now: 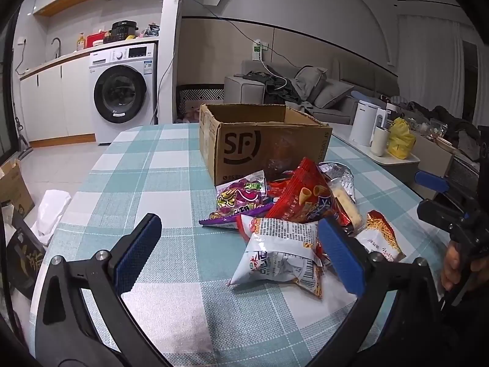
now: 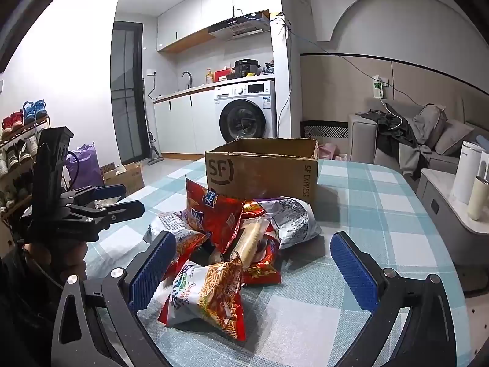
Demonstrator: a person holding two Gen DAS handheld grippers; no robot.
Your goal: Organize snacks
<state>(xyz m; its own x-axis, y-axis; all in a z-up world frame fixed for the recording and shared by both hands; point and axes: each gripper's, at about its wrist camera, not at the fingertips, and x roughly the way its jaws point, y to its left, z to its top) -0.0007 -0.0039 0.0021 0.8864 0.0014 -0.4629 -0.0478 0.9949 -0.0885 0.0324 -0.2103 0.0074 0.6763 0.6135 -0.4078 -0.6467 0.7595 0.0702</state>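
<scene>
A woven table covering in teal-and-white check point(image 1: 171, 165) fills the lower frame. At centre stands an open corrugated brown cardboard box point(image 1: 269, 150), printed "SF". Directly below it lies a heap of crinkled foil snack packets point(image 1: 293, 208), glossy red, purple and white. The left gripper point(image 1: 241, 257) holds its ribbed blue pads apart, empty. The right gripper point(image 2: 253, 266) likewise stands wide, clamping nothing.
</scene>
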